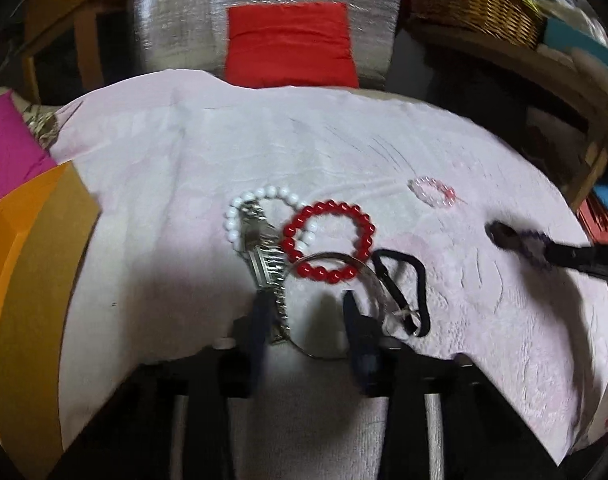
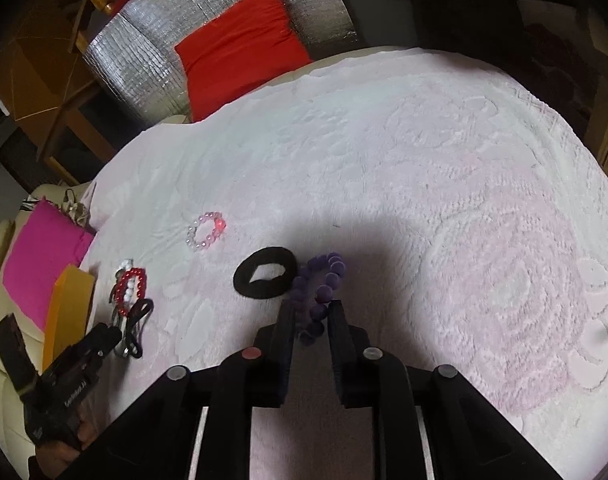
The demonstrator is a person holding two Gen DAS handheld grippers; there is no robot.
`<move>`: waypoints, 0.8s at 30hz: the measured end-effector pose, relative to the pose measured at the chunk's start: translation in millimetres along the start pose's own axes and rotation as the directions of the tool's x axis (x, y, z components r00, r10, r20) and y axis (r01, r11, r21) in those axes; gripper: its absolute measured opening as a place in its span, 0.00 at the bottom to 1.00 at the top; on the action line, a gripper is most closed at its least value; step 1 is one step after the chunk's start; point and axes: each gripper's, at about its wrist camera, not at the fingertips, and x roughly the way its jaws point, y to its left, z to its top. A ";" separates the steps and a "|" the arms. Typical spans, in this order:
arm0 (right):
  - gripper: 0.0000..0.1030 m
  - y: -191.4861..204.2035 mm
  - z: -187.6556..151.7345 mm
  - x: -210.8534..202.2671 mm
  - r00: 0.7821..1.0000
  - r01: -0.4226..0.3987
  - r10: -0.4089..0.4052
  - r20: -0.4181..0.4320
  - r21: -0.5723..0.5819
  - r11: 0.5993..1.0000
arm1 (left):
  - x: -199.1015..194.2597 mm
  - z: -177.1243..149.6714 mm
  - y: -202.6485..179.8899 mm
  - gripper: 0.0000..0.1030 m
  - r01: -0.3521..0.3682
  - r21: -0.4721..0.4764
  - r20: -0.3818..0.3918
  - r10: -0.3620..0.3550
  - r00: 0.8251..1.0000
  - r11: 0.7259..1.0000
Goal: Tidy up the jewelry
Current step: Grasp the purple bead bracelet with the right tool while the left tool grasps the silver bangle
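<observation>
The right gripper [image 2: 311,312] has its fingers [image 2: 284,320] close together with the lower beads of a purple bracelet [image 2: 323,288] between them; the pads look to be touching the beads, so it reads as clamped on the bracelet, though the picture does not settle how firmly; just to the left of the fingertips, touching the bracelet, lies a black hair tie [image 2: 264,276] flat on the pale pink cloth [image 2: 443,160] that covers the surface.

The left gripper [image 1: 307,312] hangs over a small heap; its fingers [image 1: 355,320] stand a little apart, with a thin metal bangle [image 1: 343,258] curving between them and a silver watch [image 1: 266,264] at the left fingertip; nothing looks pinched. Just beyond the fingertips a red bracelet [image 1: 327,240] overlaps a white bracelet [image 1: 260,208], and a black cord [image 1: 403,280] loops off to the right.

Farther out, well apart from both grippers, a pink bracelet [image 2: 206,230] lies alone; an orange box [image 1: 20,280] sits at the left edge.

Judging by this, sorting is partly done: several pieces are gathered near the box; the purple bracelet, hair tie and pink bracelet are left to bring over.
</observation>
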 end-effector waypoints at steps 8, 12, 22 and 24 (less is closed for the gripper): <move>0.14 3.4 0.3 8.8 0.998 0.054 -0.053 0.021 -0.011 0.998 | -1.2 -2.4 -6.5 0.07 0.108 0.034 -0.027 -0.107 0.994 0.994; 0.10 0.5 0.8 -4.9 0.996 0.039 -0.039 0.075 -0.006 0.999 | -7.0 -2.3 -5.7 0.06 0.169 0.014 -0.027 -0.169 0.985 0.986; 0.10 24.6 -7.9 -50.0 0.976 -0.029 0.051 0.210 -0.109 0.994 | -26.8 -8.2 -7.8 0.05 0.190 0.023 -0.001 -0.190 0.982 0.982; 0.10 27.9 -8.3 -57.4 0.972 -0.036 0.062 0.227 -0.120 0.992 | -34.4 -9.3 -8.6 0.05 0.188 0.027 0.019 -0.188 0.982 0.982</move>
